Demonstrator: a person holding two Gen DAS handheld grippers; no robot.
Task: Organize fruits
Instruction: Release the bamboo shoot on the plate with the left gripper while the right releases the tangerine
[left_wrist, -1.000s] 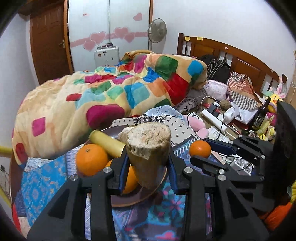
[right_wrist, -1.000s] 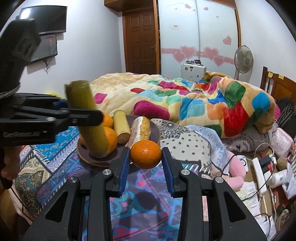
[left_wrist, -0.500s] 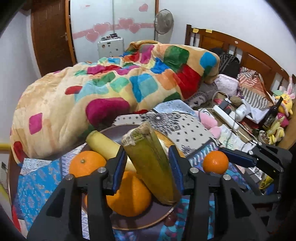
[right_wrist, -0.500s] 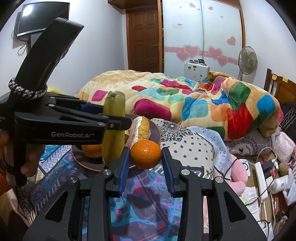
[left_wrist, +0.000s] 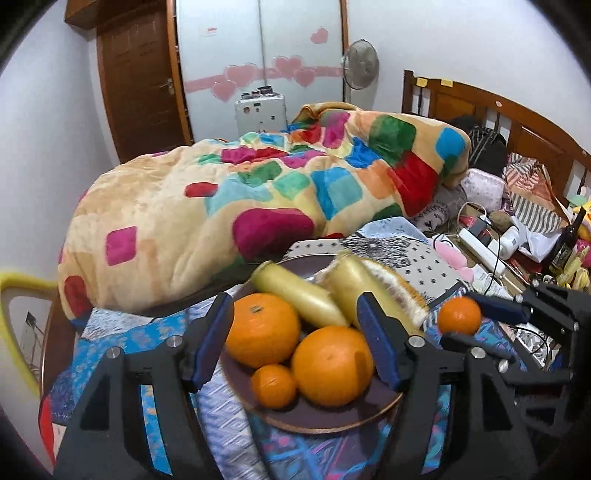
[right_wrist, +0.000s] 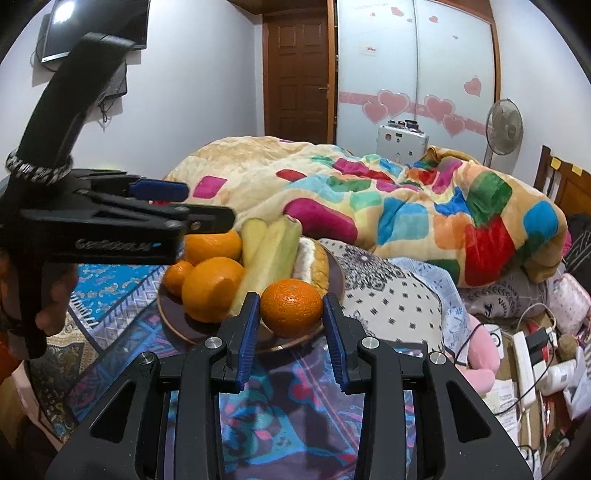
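A dark round plate (left_wrist: 317, 421) on a patterned cloth holds two big oranges (left_wrist: 332, 365), a small orange (left_wrist: 274, 386), two yellow-green cane pieces (left_wrist: 295, 297) and a pomelo slice (left_wrist: 399, 291). My left gripper (left_wrist: 297, 345) is open and empty just above the plate, jaws wide on either side of the oranges. My right gripper (right_wrist: 290, 325) is shut on a small orange (right_wrist: 291, 307), held at the plate's (right_wrist: 192, 328) near right rim. That orange also shows in the left wrist view (left_wrist: 459, 315). The left gripper (right_wrist: 184, 206) also appears in the right wrist view.
A colourful patchwork blanket (left_wrist: 258, 199) is piled on the bed behind the plate. To the right lie a power strip (right_wrist: 524, 365), cables, a pink toy and clutter by the wooden headboard (left_wrist: 498, 122). A yellow chair back (left_wrist: 22, 288) stands at left.
My left gripper has opened and let go of the cane piece, which now lies on the plate beside the other one. My right gripper still holds the small orange, closer to the plate.
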